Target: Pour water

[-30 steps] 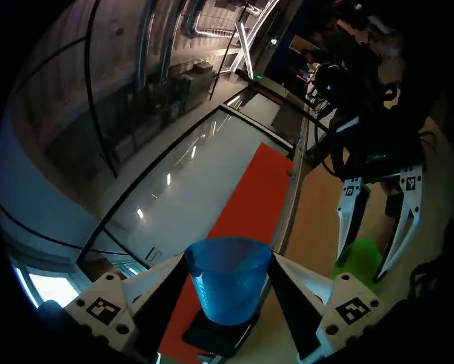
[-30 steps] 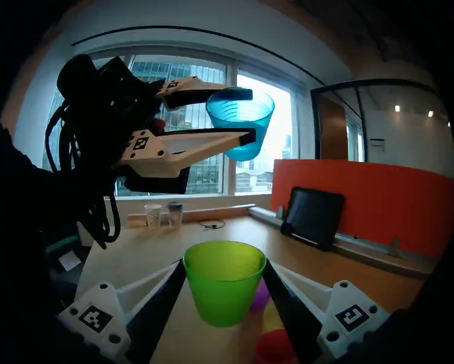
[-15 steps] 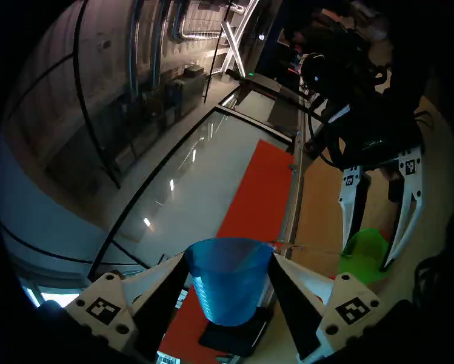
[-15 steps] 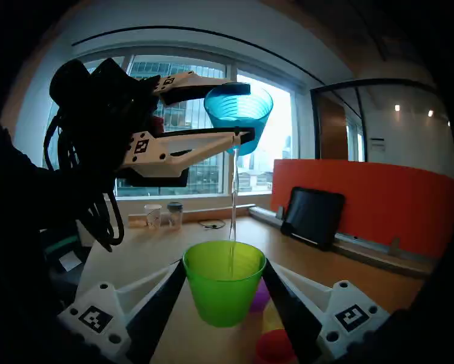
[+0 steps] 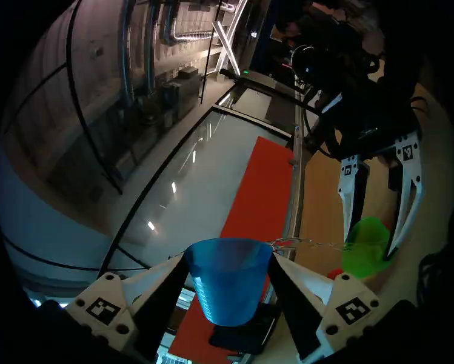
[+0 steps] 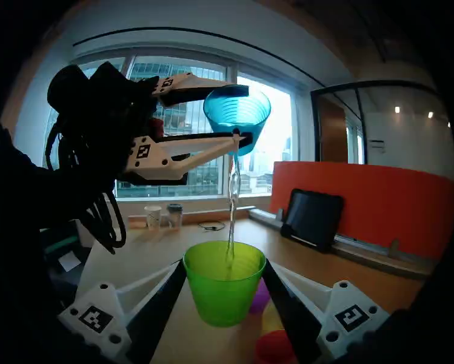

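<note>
The pour is on: the left gripper (image 6: 239, 115), upper centre of the right gripper view, pinches the tilted blue cup (image 6: 236, 109), and one thin stream of water (image 6: 231, 206) drops into the green cup (image 6: 224, 291) at bottom centre, clamped upright by the right gripper (image 6: 224, 267). Emptying and righting the blue cup look left to do. Count: two grippers, two working cups, one stream, three spare cups (image 6: 275, 349) lower right.

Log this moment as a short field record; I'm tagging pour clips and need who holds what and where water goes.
Left gripper: fingers closed on blue cup, tilted
Right gripper: fingers closed on green cup, upright
Water: thin stream falling from blue cup into green cup
Height: blue cup above green cup
Below: wooden desk
</note>
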The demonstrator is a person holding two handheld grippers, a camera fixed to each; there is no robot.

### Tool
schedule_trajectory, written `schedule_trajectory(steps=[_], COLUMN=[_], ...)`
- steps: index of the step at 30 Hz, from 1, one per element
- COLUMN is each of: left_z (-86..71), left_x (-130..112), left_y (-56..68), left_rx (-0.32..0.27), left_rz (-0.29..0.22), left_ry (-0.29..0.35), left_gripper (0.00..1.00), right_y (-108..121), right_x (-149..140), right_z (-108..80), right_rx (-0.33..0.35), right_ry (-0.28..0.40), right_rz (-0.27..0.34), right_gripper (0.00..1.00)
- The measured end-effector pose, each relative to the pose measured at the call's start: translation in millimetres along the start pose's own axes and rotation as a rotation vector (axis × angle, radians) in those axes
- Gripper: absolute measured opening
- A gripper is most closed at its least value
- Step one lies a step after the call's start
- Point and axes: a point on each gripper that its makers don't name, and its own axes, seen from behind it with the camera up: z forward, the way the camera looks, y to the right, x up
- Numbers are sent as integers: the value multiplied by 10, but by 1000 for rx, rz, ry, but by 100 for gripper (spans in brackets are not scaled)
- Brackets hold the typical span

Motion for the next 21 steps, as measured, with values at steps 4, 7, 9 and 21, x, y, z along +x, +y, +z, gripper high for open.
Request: schedule_trajectory(steps=[4,7,9,21], left_z=[-14,-16,-16,-19], left_x=[20,33,41,117], left_y=[-5,-20,-34,-83], left_rx=[2,2,3,13], left_rz=[16,30,41,100], left_ry=[2,3,3,9], left_gripper=[88,88,88,88], right_y=[1,7,13,26], right_x=[-7,-10,-6,12], right_z=[-4,-6,-8,-41], right_rx=[0,-3,-5,-10], right_ry=[2,3,5,13], right_rz=[0,-1,-3,-8], right_gripper=[92,92,92,91])
